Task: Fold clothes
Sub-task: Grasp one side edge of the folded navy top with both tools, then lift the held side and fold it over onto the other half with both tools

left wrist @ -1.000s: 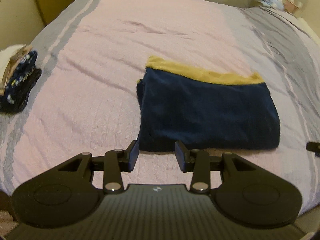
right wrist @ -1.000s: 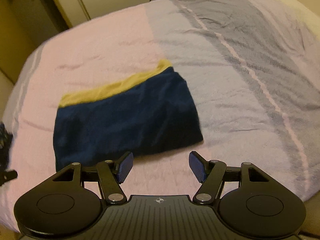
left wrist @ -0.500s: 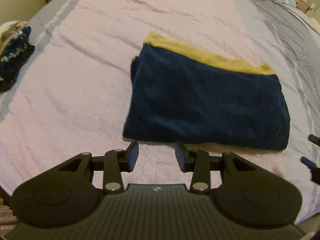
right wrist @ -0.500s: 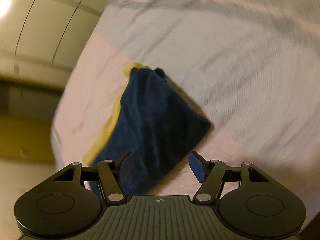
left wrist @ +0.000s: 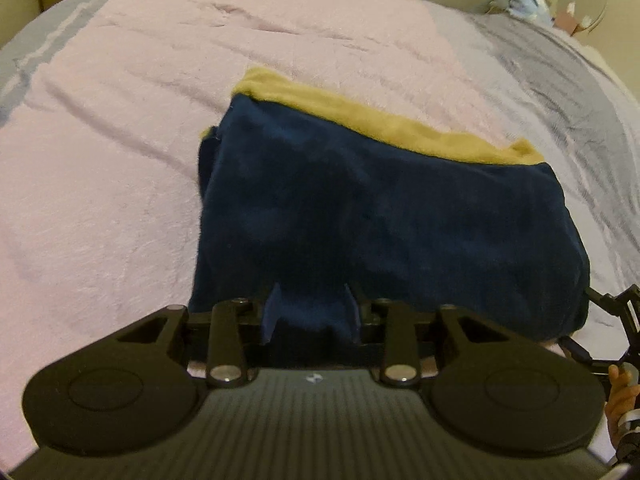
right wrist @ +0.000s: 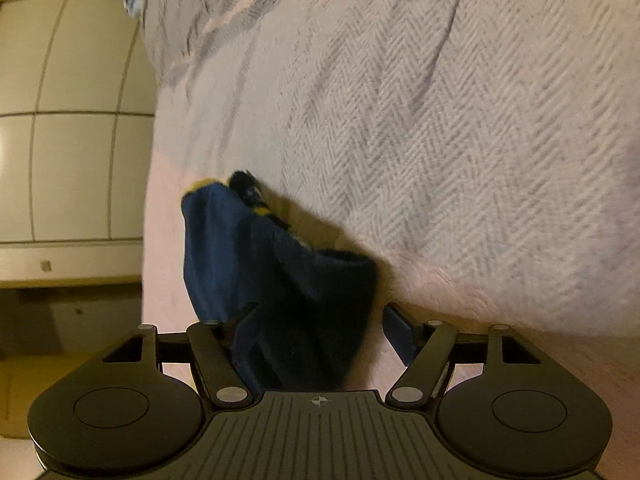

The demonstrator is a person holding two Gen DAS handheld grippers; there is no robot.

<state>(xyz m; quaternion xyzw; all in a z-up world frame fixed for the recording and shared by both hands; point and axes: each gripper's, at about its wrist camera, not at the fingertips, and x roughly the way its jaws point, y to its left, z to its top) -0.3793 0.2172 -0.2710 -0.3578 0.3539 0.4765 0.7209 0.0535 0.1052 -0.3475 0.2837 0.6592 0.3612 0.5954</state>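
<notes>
Fabric fills the middle of the left wrist view: a folded navy garment [left wrist: 400,216] with a mustard-yellow band [left wrist: 360,116] along its far edge lies flat on the bed [left wrist: 120,128], on the pink part of the cover where it meets the grey herringbone part. Its long axis runs left to right across that view, the yellow band on the side away from the camera and the folded navy edge toward it. The left claw [left wrist: 310,312] is at the near edge, toward the garment's left corner, its fingers spread with navy cloth lying between them, not pinched. The right claw [right wrist: 316,328] is at the garment's right end [right wrist: 280,280], seen end-on in the right wrist view, where layers of navy and a sliver of yellow show. Its fingers are wide apart, the left one against or behind the cloth, the right one clear of it over the cover. From the left wrist camera, the right claw's linkage [left wrist: 612,320] shows beside the garment's right corner.
</notes>
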